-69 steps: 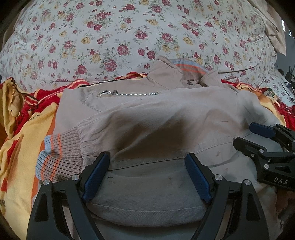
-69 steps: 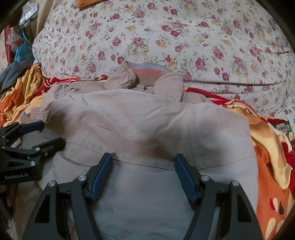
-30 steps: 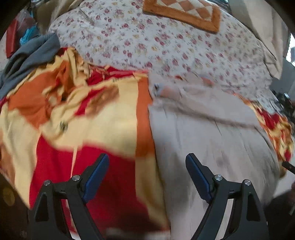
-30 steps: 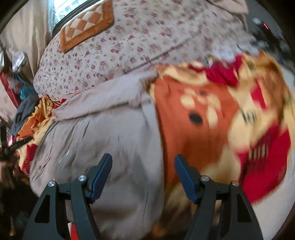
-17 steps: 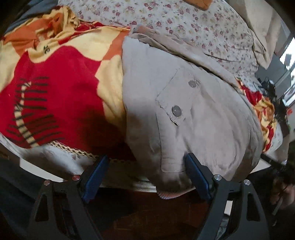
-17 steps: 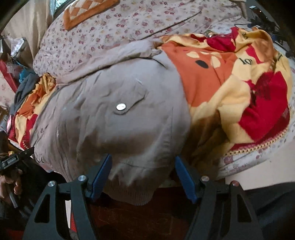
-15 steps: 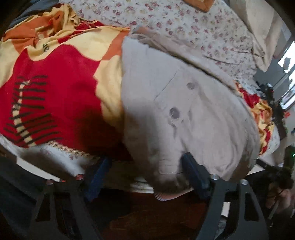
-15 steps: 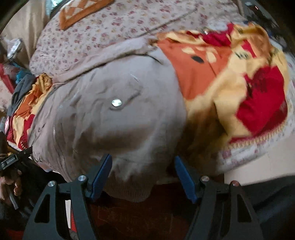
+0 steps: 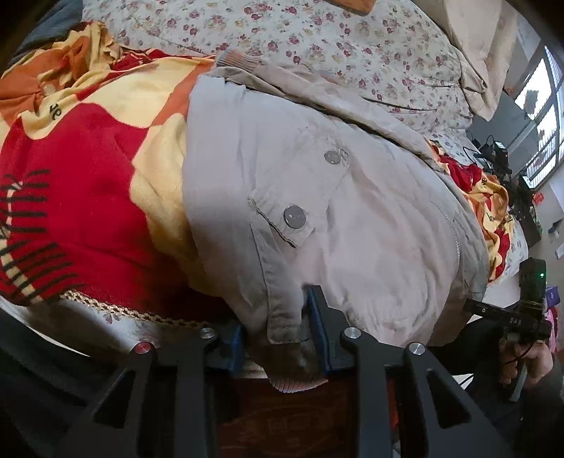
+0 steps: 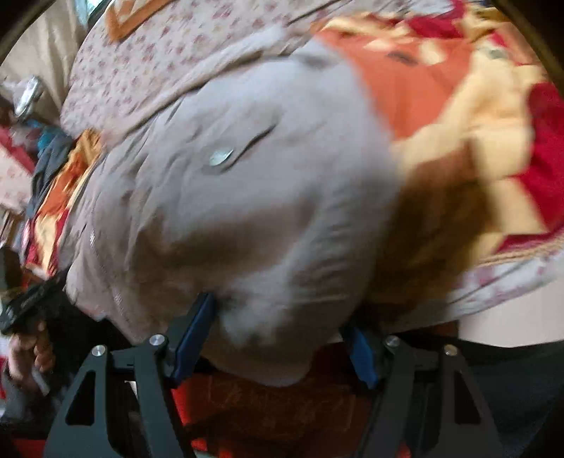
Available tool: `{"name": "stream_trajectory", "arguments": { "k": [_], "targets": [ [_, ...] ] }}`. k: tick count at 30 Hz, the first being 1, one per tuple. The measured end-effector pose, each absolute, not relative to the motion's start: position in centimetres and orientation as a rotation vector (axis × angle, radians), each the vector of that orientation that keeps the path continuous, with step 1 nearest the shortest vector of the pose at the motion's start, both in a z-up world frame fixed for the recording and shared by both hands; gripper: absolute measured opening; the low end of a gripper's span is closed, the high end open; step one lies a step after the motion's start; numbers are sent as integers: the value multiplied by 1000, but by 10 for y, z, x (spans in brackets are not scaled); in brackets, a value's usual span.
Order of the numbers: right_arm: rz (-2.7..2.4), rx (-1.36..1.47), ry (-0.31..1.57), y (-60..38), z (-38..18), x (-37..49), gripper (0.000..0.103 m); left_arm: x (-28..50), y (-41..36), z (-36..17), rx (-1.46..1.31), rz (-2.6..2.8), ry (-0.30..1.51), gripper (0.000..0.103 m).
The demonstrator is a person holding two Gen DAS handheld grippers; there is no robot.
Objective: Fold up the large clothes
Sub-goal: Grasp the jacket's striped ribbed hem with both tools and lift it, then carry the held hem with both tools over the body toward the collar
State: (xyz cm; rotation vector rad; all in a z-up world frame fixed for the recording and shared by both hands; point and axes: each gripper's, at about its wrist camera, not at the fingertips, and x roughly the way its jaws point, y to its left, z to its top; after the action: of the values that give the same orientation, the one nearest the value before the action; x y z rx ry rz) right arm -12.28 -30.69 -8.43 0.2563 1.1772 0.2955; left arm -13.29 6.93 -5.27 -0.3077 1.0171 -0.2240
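A beige jacket [image 9: 352,218] with snap pockets lies on a red, orange and yellow blanket [image 9: 88,176], its ribbed hem hanging over the bed's near edge. My left gripper [image 9: 278,334] is shut on the hem's left corner, the cloth bunched between its blue pads [image 9: 319,331]. In the blurred right wrist view the jacket [image 10: 246,193] fills the middle. My right gripper [image 10: 278,338] is half open, its pads [image 10: 192,334] on either side of the hem's right corner. The right gripper also shows in the left wrist view [image 9: 521,317], held in a hand.
A floral quilt [image 9: 317,38] covers the bed behind the jacket. A dark wooden bed frame [image 9: 299,412] runs below the hanging hem. A grey garment [image 9: 56,21] lies at the far left. Cables and equipment [image 9: 497,158] stand beyond the bed at right.
Both grippers moved from the top of the jacket to its hem at the bed edge. The left gripper has closed on the hem. The right gripper's jaws have narrowed around the hem.
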Motion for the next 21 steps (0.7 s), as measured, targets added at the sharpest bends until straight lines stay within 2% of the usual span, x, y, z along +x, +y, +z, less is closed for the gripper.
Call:
{"name": "stream_trajectory", "arguments": {
  "k": [1,2,4,7,13,21],
  "targets": [
    [297,249,1176,-306,-83,-124,53,-136,69,-51,-296,-224,1011,9],
    [299,245,1179,-306,-79,-127,44,-138,69,-47,-286,-223,1003,0],
    [312,250,1174,-309,-68,-135,20,-144,71,-36,-275,-226,982,0],
    [396,253,1125,-307,-45,-144,15,-153,77,-16,-287,-252,953,0],
    [614,293,975,-329,11,-163,13,-168,91,7,-327,-321,925,0],
    [704,410,981,-363,19,-173,13,-190,89,25,-322,-403,905,0]
  ]
}}
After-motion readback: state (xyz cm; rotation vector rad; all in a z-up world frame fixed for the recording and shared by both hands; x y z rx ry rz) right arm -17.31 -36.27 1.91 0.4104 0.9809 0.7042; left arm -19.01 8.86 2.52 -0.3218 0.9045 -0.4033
